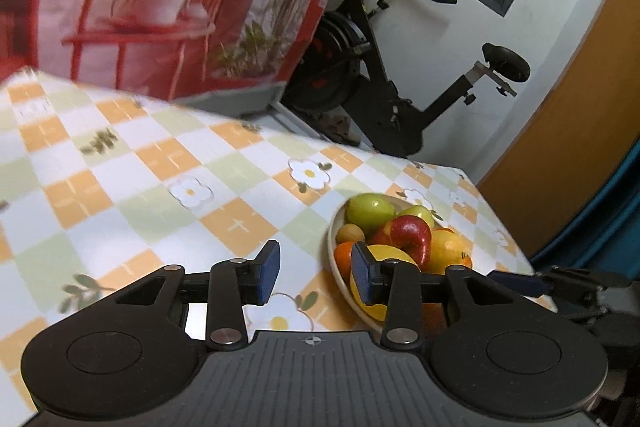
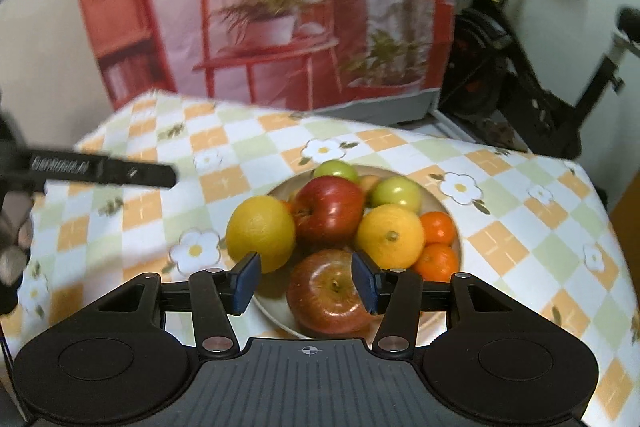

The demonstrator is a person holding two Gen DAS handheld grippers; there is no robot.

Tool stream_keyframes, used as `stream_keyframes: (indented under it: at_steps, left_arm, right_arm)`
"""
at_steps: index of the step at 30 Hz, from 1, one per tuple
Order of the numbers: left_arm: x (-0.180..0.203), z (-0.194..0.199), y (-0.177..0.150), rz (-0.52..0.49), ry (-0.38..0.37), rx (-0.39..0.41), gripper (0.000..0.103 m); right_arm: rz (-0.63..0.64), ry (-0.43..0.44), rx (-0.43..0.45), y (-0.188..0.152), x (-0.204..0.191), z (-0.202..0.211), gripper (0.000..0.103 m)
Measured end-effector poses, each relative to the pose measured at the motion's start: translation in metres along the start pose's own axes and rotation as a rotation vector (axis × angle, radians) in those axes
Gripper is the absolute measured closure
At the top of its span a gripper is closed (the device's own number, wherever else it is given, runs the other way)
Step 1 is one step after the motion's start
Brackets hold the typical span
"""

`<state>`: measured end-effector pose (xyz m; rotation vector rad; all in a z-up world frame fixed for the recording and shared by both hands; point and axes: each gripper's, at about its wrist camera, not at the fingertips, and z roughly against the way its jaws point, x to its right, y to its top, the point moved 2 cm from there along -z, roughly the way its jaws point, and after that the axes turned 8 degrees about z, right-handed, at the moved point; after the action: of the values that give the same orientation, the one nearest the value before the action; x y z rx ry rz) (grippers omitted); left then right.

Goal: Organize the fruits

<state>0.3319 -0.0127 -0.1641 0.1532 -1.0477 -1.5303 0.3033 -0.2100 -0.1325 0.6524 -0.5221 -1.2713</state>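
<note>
A beige bowl (image 2: 276,307) on the checked tablecloth (image 2: 520,251) is piled with fruit. It holds two red apples (image 2: 330,211) (image 2: 326,293), two yellow citrus (image 2: 260,231) (image 2: 390,235), green apples (image 2: 396,193) and tangerines (image 2: 438,227). My right gripper (image 2: 306,267) hovers open over the bowl's near side. The front red apple shows between its pads, and the left pad stands clear of it. In the left wrist view my left gripper (image 1: 316,259) is open with nothing in it, over the cloth just left of the bowl (image 1: 332,239). Its right finger covers part of a yellow fruit (image 1: 384,251).
A printed backdrop (image 2: 280,27) stands behind the table. An exercise bike (image 1: 380,87) is past the far right corner, beside an orange panel (image 1: 580,127). The left gripper's finger (image 2: 104,171) reaches in at the left of the right wrist view. The right gripper (image 1: 560,283) shows beside the bowl.
</note>
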Motion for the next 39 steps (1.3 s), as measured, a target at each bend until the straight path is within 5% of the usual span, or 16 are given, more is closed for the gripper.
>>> stream_keyframes:
  at_steps: [8,10,13,16,18,32,39]
  left_arm:
    - [0.029,0.049,-0.001,-0.135,0.097,0.079,0.055]
    - [0.035,0.06,0.0,-0.149,0.109,0.095,0.036]
    - [0.045,0.079,-0.002,-0.165,0.129,0.126,0.025]
    - [0.056,0.093,-0.002,-0.168,0.138,0.148,0.005]
    - [0.061,0.104,-0.003,-0.166,0.136,0.182,0.0]
    - [0.103,0.183,-0.014,-0.169,0.163,0.303,0.0]
    - [0.113,0.217,-0.028,-0.186,0.248,0.357,0.0]
  right_arm:
    - [-0.134,-0.04,0.133,-0.013,0.018,0.035,0.036]
    - [-0.138,-0.048,0.159,-0.015,0.019,0.044,0.025]
    - [-0.142,-0.053,0.196,-0.016,0.018,0.058,0.008]
    - [-0.14,-0.061,0.225,-0.014,0.016,0.074,0.0]
    - [-0.127,-0.067,0.248,-0.012,0.012,0.086,0.001]
    - [-0.104,-0.128,0.324,-0.003,-0.021,0.154,0.001]
    - [-0.126,-0.09,0.359,-0.005,-0.027,0.187,0.0]
